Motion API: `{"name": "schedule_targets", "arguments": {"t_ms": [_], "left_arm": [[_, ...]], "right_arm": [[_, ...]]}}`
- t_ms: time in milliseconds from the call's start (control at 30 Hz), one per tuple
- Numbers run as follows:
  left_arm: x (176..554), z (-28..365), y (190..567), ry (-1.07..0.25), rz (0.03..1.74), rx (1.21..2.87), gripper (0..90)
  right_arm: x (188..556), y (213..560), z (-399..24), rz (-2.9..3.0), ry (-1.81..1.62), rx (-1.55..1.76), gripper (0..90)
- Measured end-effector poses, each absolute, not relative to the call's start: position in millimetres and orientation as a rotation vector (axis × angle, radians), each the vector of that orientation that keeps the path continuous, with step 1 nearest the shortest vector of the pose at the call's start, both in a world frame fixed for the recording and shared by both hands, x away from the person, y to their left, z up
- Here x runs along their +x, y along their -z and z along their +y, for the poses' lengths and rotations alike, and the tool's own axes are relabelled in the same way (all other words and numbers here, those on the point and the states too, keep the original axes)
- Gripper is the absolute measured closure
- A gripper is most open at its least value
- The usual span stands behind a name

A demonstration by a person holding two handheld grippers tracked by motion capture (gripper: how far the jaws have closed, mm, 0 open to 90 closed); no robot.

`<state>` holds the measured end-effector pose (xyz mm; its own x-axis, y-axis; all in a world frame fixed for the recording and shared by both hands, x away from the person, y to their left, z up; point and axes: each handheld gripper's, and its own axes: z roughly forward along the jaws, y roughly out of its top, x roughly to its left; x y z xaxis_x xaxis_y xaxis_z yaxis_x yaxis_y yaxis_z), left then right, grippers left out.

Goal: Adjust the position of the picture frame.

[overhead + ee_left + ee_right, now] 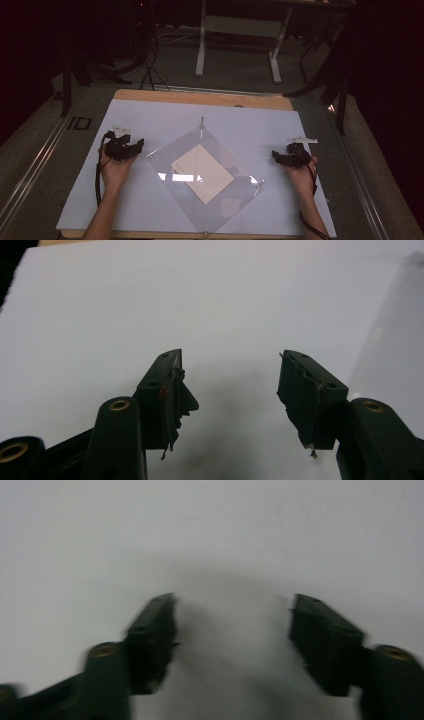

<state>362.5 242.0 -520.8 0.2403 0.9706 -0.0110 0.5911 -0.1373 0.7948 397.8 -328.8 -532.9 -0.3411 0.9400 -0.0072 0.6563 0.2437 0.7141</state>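
At desk centre, a clear plastic sheet [202,187] lies flat, turned like a diamond over a cream paper card [202,172], and neither is touched yet, so the handling looks unstarted. Left claw [136,145] and right claw [275,155] flank it, jaws apart, empty, over bare white board [150,112]. Open room lies on both sides; the sheet's near corner reaches the board's front edge.

left gripper [131,145]: lower left of frame, jaws wide apart, nothing between | right gripper [281,156]: lower right of frame, jaws wide apart, nothing between
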Motion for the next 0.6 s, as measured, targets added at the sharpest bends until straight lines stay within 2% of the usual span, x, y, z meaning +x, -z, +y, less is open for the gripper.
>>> {"name": "schedule_targets", "arguments": {"t_ms": [100, 233, 600], "left_arm": [[361.8, 240.9, 517.2, -0.680, 1.411, 1.836, 44.6], [361.1, 238.7, 512.7, -0.659, 1.383, 1.827, 45.4], [369.3, 229.0, 506.3, -0.590, 1.312, 1.870, 46.1]], "right_arm": [[395.1, 530.1, -327.6, 2.113, -0.891, 1.426, 44.7], [391.3, 524.3, -327.4, 2.149, -0.939, 1.384, 48.5], [372.2, 518.8, -317.2, 2.294, -1.005, 1.197, 49.5]]}}
